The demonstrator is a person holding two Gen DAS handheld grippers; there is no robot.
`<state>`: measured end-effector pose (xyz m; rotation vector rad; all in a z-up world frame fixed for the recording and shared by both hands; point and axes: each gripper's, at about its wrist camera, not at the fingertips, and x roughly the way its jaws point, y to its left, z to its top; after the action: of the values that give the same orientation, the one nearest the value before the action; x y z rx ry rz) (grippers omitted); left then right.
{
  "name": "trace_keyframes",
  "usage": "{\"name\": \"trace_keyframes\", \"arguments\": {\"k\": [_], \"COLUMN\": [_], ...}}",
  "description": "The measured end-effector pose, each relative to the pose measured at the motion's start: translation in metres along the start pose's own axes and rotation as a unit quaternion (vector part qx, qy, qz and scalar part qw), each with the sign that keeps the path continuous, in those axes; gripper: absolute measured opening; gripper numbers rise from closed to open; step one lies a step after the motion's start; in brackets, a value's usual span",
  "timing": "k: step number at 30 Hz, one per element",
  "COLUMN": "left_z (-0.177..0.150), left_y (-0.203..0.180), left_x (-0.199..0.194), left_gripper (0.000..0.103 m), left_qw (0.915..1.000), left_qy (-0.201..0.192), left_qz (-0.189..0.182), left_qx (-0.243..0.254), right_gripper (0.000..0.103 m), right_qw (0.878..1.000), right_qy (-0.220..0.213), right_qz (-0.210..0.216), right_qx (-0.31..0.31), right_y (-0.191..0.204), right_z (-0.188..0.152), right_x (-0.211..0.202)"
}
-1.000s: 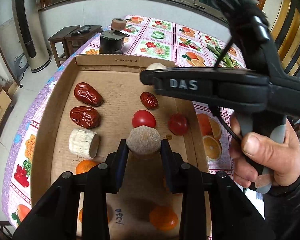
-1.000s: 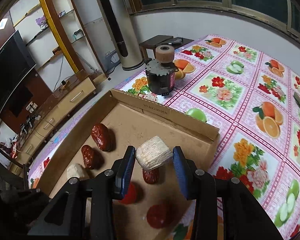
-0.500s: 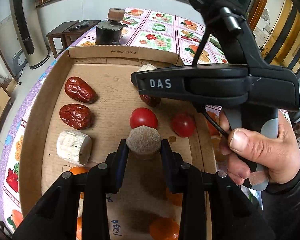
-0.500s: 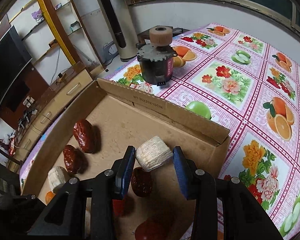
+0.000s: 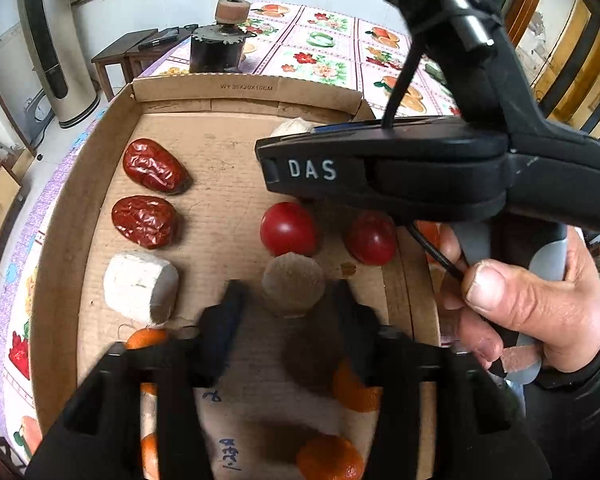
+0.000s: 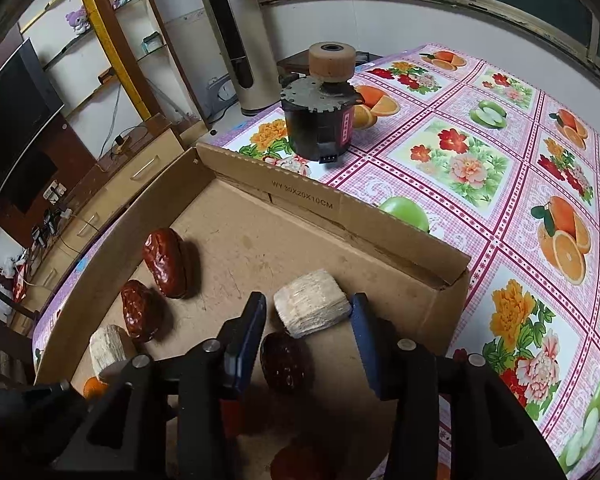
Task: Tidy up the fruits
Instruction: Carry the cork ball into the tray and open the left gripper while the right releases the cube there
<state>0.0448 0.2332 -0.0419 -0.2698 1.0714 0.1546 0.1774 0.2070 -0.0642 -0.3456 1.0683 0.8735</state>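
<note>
A cardboard box [image 5: 244, 88] holds the sorted pieces. My left gripper [image 5: 288, 312] is over its near middle, jaws opening and blurred. A tan-ended round chunk [image 5: 292, 284] stands free between them with gaps on both sides. Behind it lie two red tomatoes [image 5: 288, 228]. Two wrinkled red dates [image 5: 154, 166] and a white cylinder chunk [image 5: 140, 290] line the left side. My right gripper [image 6: 308, 320] hangs by the box's far right corner, jaws opening. A white fibrous chunk [image 6: 312, 304] sits between them, clear of the left pad. A dark date [image 6: 286, 362] lies below it.
Several oranges [image 5: 330, 456] lie at the box's near end. A black motor with a tan roller [image 6: 320, 120] stands on the flowered tablecloth [image 6: 460, 160] just beyond the box's far wall. A hand [image 5: 532, 308] holds the right gripper's handle over the box's right wall.
The left jaws, shut on the round chunk before, have sprung apart and let it go. The right jaws have widened off the white chunk, which sits lower near the far wall.
</note>
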Motion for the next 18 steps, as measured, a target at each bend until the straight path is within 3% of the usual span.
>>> {"name": "trace_keyframes", "arguments": {"k": [18], "left_z": [-0.051], "left_y": [0.000], "left_x": [-0.042], "left_gripper": [0.058], "left_qw": [0.9990], "left_qy": [-0.036], "left_qz": [0.023], "left_qx": [0.016], "right_gripper": [0.055], "right_qw": [0.999], "right_qy": [-0.030], "right_qz": [0.035], "right_qx": [-0.024], "right_y": [0.015], "right_z": [-0.039], "right_x": [-0.062]}}
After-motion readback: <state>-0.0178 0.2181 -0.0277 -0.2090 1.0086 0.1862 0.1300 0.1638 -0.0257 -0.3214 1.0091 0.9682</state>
